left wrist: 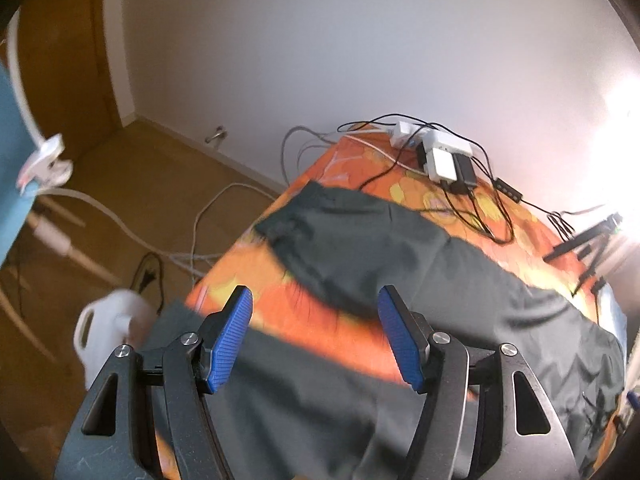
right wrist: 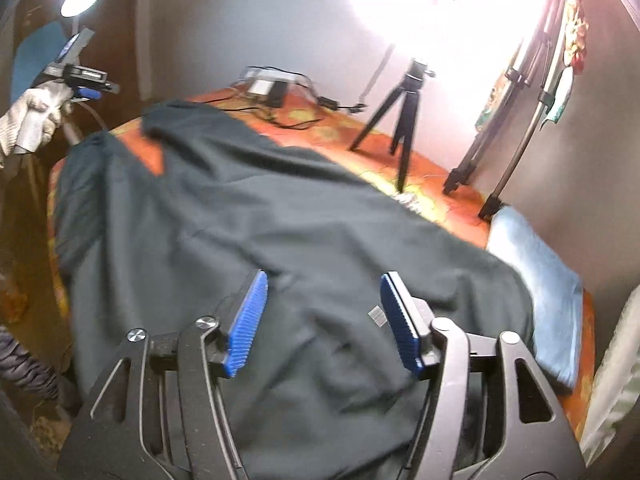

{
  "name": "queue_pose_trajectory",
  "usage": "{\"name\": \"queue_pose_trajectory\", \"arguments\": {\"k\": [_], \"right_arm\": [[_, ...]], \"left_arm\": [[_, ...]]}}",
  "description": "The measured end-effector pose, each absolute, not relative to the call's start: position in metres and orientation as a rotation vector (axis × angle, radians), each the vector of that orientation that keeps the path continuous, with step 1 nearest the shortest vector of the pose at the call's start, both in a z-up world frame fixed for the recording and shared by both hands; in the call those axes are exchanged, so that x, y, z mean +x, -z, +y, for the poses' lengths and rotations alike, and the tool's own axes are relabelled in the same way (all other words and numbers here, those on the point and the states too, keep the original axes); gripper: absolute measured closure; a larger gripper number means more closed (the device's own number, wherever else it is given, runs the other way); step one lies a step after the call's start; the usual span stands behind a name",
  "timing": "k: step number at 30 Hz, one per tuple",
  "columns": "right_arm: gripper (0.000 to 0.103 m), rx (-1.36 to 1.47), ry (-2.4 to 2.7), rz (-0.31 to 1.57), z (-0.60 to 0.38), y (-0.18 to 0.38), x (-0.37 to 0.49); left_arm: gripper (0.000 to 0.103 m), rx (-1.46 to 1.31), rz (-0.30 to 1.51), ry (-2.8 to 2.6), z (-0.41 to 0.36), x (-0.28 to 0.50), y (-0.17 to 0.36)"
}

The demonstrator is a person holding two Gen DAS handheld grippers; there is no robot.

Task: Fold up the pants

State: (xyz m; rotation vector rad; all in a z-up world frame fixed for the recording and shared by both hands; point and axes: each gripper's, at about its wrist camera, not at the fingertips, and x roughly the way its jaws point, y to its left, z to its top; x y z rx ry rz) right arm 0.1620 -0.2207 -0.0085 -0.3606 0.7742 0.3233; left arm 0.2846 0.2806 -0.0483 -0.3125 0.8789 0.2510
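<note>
Though rumpled, pants (right wrist: 256,216) lengthwise toward far-left corner.

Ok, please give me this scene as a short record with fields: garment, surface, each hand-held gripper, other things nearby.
garment: dark pants, spread out, legs apart at far end
surface: orange patterned cloth on a table
left hand-held gripper: open, nothing held
right hand-held gripper: open, above pants, nothing held
on table: power strip with chargers, small black tripod, light blue towel
on floor: white jug
</note>
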Motion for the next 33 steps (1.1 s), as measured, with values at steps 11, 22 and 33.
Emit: {"name": "queue_pose_trajectory", "arguments": {"k": [11,22,33], "right_arm": [[0.028,-0.447,-0.307,0.855,-0.25,0.051,0.302],[0.021,-0.39,-0.34,0.926,-0.274,0.093,0.367],[0.021,-0.393,-0.43,0.936,-0.246,0.099,0.394]], "left_arm": [[0.038,-0.379,0.997,-0.29,0.3,0.413,0.09],[0.034,-0.375,1.03,-0.33,0.314,0.464,0.13],[0.034,-0.271,1.007,-0.353,0.299,0.47,0.151]]}}
